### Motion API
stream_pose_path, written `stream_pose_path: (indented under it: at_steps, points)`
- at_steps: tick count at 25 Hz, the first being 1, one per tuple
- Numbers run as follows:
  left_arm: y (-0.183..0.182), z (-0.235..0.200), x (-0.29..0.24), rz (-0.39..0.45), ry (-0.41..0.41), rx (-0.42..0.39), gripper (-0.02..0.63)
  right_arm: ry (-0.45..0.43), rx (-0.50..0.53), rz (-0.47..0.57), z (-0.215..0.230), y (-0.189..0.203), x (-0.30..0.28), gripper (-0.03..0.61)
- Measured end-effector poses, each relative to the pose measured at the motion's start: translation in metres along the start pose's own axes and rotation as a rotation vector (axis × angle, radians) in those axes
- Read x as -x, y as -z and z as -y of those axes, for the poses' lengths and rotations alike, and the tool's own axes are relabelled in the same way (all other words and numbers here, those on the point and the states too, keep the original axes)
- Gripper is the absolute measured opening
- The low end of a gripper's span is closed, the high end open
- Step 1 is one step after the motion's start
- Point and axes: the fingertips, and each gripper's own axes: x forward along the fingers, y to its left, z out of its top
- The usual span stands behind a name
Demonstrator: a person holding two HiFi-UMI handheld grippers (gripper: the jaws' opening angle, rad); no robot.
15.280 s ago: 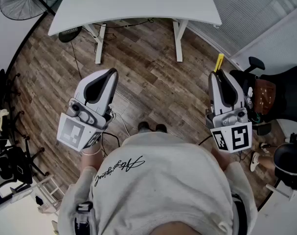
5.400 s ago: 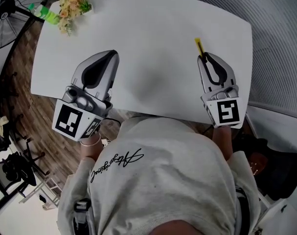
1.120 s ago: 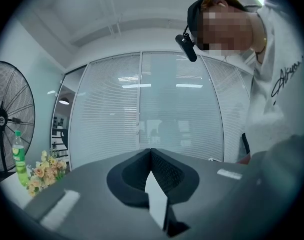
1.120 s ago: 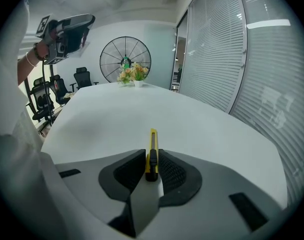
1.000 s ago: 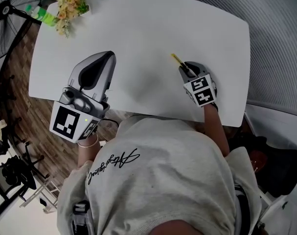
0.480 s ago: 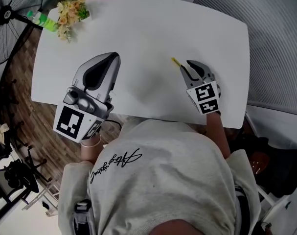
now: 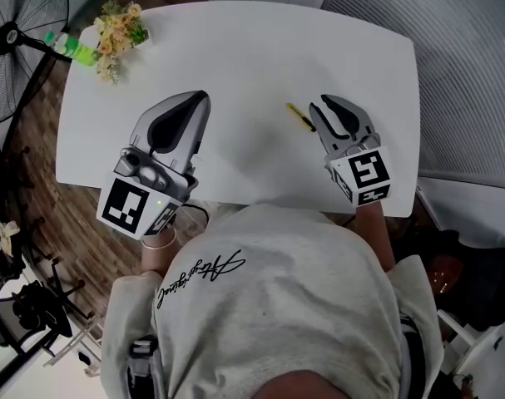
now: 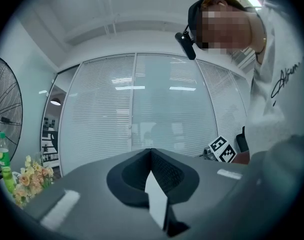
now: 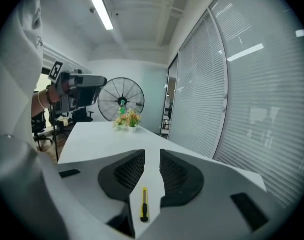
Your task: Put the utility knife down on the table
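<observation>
Slim yellow utility knife [image 7: 299,116], black end, flat on table [image 7: 235,48].

A slim yellow utility knife [image 7: 299,115] with a black end lies flat on the white table [image 7: 235,40], just right of centre in the head view, slanting from upper left to lower right. The right gripper view shows the knife [image 9: 143,203] bottom centre, lengthwise, black end nearest.

An office, by the look of it: glass partition walls with slatted blinds [image 9: 232,84] line the room; a strip light [image 9: 100,6] runs along the ceiling; a plain white counter [image 7: 235,40] stands on wood-plank flooring [image 7: 36,198]; a pedestal fan [image 7: 19,40] stands beside it; a bunch of flowers [image 7: 115,30] sits at one corner.
</observation>
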Motion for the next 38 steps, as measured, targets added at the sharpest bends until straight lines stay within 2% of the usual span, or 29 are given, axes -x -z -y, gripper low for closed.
stream_pose_path:
  at_steps: [4,21,38]
  points:
    - [-0.006,0.004,-0.004,0.006,0.012,-0.002,-0.003,-0.011,-0.049,0.052,0.003,-0.017,0.014,0.087]
    - [-0.015,0.011,-0.008,0.021,0.038,-0.015,-0.003,-0.008,-0.035,0.234,0.003,-0.076,0.045,0.074]
    - [-0.02,0.011,-0.007,0.035,0.039,-0.018,-0.004,-0.003,-0.032,0.32,-0.002,-0.102,0.059,0.051]
